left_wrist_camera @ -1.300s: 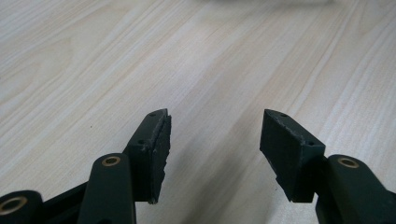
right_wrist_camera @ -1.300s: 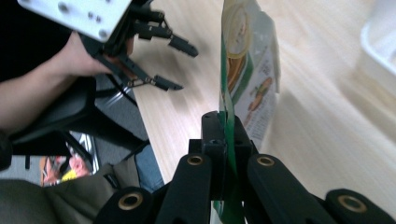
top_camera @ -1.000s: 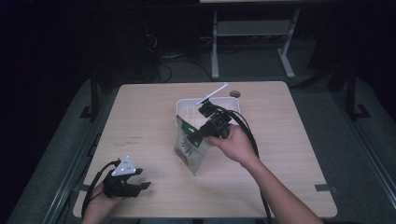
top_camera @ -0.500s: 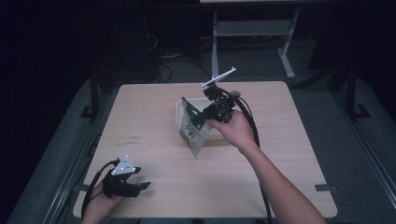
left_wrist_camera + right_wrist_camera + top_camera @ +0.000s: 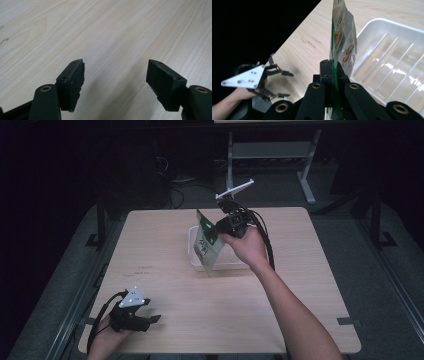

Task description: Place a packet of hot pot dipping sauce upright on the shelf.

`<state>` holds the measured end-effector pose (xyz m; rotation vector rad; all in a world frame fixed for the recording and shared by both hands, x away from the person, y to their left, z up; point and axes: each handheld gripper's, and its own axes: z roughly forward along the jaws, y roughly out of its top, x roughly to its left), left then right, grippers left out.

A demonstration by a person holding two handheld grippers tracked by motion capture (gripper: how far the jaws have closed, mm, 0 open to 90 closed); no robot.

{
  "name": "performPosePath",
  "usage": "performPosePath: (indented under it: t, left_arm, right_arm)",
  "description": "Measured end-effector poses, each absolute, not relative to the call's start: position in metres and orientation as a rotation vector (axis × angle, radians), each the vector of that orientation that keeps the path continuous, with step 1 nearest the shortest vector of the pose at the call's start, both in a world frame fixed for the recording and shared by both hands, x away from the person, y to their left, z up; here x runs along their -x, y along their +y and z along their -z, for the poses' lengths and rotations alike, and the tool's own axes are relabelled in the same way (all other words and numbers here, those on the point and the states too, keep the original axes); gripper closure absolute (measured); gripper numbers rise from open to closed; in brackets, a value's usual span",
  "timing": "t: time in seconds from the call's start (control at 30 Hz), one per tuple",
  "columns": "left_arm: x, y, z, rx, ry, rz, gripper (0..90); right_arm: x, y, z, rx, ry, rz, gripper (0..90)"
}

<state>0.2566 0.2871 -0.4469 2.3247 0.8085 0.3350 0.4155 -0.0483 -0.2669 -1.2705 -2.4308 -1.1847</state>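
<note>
A green and white snack bag (image 5: 207, 243) (image 5: 342, 40) hangs in the air, pinched at its top edge by my right gripper (image 5: 220, 226) (image 5: 331, 67), which is shut on it. The bag hovers over the left side of a clear plastic tray (image 5: 194, 254) (image 5: 392, 62) at the middle of the table. My left gripper (image 5: 147, 317) (image 5: 115, 85) rests low at the table's front left corner, open, with bare wood between its fingers. The right gripper view shows that left gripper (image 5: 284, 83) farther off.
The light wooden table (image 5: 280, 295) has free room on its right half and in front of the tray. Dark floor, cables and a metal stand (image 5: 272, 150) lie beyond the far edge.
My right gripper has lifted the snack bag and carried it away from me, tilting it more upright over the tray. The left gripper has stayed put.
</note>
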Motion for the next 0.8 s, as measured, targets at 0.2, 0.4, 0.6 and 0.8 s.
performPosePath:
  t: [0.2,0.4,0.6,0.8]
  left_arm:
    - [-0.256,0.287,0.447,-2.322,0.808,-0.334,29.0]
    - [-0.256,0.288,0.447,-2.319,0.812,-0.329,29.0]
    - [-0.256,0.289,0.447,-2.314,0.816,-0.330,29.1]
    - [-0.256,0.289,0.446,-2.315,0.812,-0.332,29.1]
  right_arm:
    - [-0.426,-0.045,0.264,1.326,-2.404,1.209,89.8]
    - [-0.441,-0.042,0.264,1.410,-2.376,1.239,89.8]
    - [-0.450,-0.039,0.269,1.465,-2.344,1.261,89.8]
    - [-0.457,-0.038,0.272,1.526,-2.323,1.285,89.8]
